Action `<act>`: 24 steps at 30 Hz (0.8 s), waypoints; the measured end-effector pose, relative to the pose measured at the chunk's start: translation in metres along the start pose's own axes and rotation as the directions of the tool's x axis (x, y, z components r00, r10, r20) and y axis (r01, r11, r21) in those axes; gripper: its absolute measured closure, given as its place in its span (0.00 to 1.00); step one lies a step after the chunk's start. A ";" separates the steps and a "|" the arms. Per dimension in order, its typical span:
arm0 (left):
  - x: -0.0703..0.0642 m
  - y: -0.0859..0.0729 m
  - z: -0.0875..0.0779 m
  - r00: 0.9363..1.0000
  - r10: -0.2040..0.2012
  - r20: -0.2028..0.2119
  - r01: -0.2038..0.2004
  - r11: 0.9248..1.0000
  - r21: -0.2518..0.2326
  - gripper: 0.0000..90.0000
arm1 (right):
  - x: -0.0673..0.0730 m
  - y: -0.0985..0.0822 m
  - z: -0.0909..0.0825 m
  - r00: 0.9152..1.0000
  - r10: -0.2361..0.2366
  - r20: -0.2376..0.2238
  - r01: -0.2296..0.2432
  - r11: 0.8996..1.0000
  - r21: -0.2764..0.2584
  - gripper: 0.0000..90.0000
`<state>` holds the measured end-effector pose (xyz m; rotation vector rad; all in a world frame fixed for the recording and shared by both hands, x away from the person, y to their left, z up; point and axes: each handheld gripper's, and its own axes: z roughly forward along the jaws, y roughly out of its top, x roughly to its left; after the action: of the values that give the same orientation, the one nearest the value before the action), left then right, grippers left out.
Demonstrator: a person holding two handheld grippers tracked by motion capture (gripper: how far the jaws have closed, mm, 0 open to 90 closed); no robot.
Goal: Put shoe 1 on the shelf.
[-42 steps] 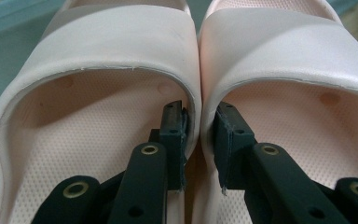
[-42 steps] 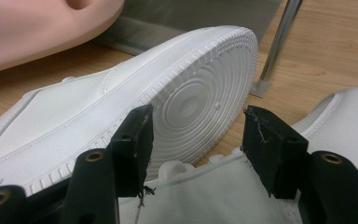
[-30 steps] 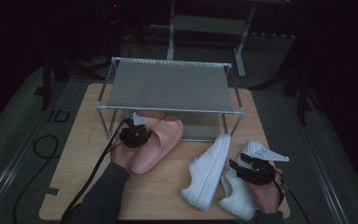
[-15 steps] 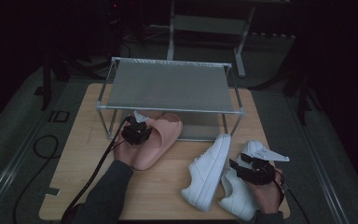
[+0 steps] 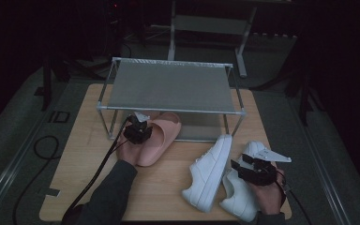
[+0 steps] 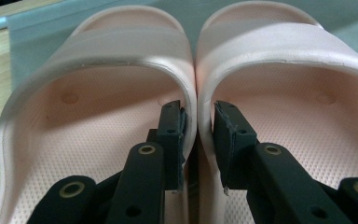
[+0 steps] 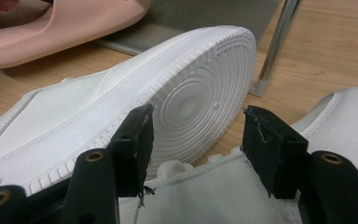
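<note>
Dim light falls over my wooden worktop (image 5: 75,178), where a metal shoe rack (image 5: 168,86) stands just ahead of both my tongs. My left tongs (image 5: 138,132) sit at the inner edges of a pair of pink slippers (image 5: 161,136), whose toes reach under the rack. One jaw is inside each slipper, and the two touching side walls stand between them; whether the pads (image 6: 173,135) press, I cannot tell. My right tongs (image 5: 252,169) stand partly open above one white sneaker (image 5: 239,192), gripping nothing. The other white sneaker (image 5: 211,171) lies on its side just left of them, its sole (image 7: 200,100) facing them.
</note>
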<state>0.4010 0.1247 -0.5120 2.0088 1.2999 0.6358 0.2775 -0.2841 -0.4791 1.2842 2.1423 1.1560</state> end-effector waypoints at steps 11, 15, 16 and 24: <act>-0.002 -0.001 -0.001 0.999 0.007 -0.032 -0.008 1.000 -0.008 0.62 | 0.000 0.000 0.000 1.000 -0.002 0.000 0.002 1.000 0.000 0.47; -0.003 -0.002 -0.003 0.999 0.037 -0.033 -0.038 0.999 -0.008 0.58 | 0.001 0.000 0.000 1.000 -0.003 0.001 0.003 1.000 0.001 0.47; -0.005 -0.002 -0.004 0.998 0.057 -0.041 -0.058 0.998 -0.009 0.57 | 0.000 0.000 0.000 1.000 -0.003 0.001 0.003 1.000 0.001 0.47; -0.007 -0.005 -0.012 0.996 0.077 -0.045 -0.078 0.997 -0.025 0.54 | 0.000 0.000 0.000 1.000 -0.001 0.001 0.001 1.000 0.000 0.47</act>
<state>0.3866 0.1227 -0.5081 2.0421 1.2367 0.7339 0.2770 -0.2842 -0.4792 1.2834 2.1421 1.1545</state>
